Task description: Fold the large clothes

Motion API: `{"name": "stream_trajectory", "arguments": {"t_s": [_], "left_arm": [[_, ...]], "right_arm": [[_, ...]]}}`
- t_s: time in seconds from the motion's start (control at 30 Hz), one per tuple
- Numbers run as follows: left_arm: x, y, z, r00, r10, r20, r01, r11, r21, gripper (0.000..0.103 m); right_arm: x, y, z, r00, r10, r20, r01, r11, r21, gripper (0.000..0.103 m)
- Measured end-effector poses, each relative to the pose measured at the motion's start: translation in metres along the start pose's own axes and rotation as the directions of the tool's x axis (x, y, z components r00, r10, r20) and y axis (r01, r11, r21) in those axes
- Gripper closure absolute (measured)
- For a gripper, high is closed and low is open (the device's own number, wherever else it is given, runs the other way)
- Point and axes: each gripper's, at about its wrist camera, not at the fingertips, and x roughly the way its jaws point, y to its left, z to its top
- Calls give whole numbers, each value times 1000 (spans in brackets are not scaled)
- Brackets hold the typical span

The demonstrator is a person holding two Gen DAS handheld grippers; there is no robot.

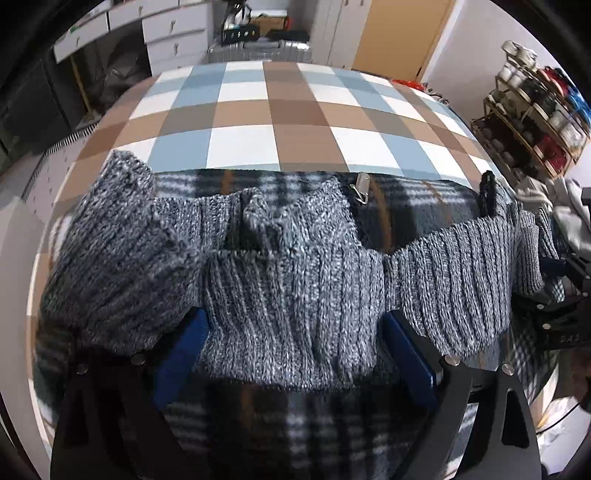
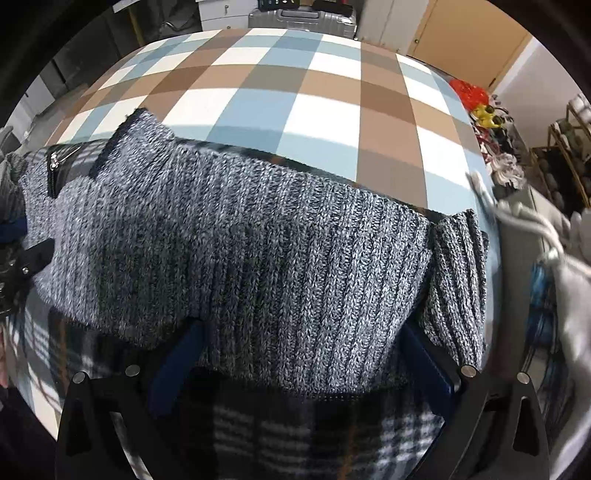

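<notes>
A large garment with a grey ribbed knit part (image 1: 280, 295) and a dark plaid lining (image 1: 295, 424) lies on the checked table (image 1: 258, 110). It has a metal zipper pull (image 1: 362, 190). My left gripper (image 1: 295, 350) is open, its blue fingers (image 1: 184, 354) wide apart on either side of the knit hem. In the right wrist view the same knit (image 2: 258, 266) lies over the plaid (image 2: 295, 435). My right gripper (image 2: 303, 362) is open too, fingers (image 2: 173, 362) straddling the hem. The fingertips are hidden under the fabric. The right gripper also shows at the right edge of the left wrist view (image 1: 561, 295).
A silver suitcase (image 1: 258, 50) and white drawers (image 1: 173, 33) stand behind the table. A rack with jars and shoes (image 1: 532, 122) is at the right. A pale grey garment (image 2: 546, 236) lies off the table's right side.
</notes>
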Motion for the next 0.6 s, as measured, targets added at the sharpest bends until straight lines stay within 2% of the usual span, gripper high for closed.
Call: {"name": "stream_trajectory", "arguments": {"t_s": [0.07,0.13,0.23,0.3,0.37,0.43,0.5,0.53,0.57,0.6], "left_arm": [[-8,2,-4,1000,-7,2,7,1000,9,11],[-22,9,-6,999,-34,23,34,999,-16,12],[-47,8,5,995,-18,97,23,998,-50,12],[-68,7,1,988,-35,148,43,998,-52,12],[-82,2,-5,981,-78,176,87,995,-44,11],[-89,-8,-12,978,-107,178,112,993,-22,11],[-89,-25,-22,976,-143,164,140,990,26,11],[-85,-34,-25,976,-156,152,150,987,50,11],[-81,-39,-26,977,-160,140,152,986,70,11],[-75,-48,-30,980,-154,126,142,985,97,11]], "right_arm": [[-5,-1,-10,1000,30,-4,-30,1000,-6,0],[-16,-4,-15,998,45,33,-45,999,-2,1],[-45,-20,-27,985,71,158,-83,994,74,5],[-69,-37,-43,959,102,264,-146,977,153,3],[-89,-52,-69,923,142,358,-233,946,226,3],[-99,-65,-99,879,208,429,-352,891,288,2],[-100,-70,-119,838,287,463,-458,833,312,2],[-99,-67,-129,813,335,476,-513,799,313,2],[-94,-65,-141,774,411,482,-587,752,301,2],[-93,-59,-146,752,459,473,-625,724,291,2]]}}
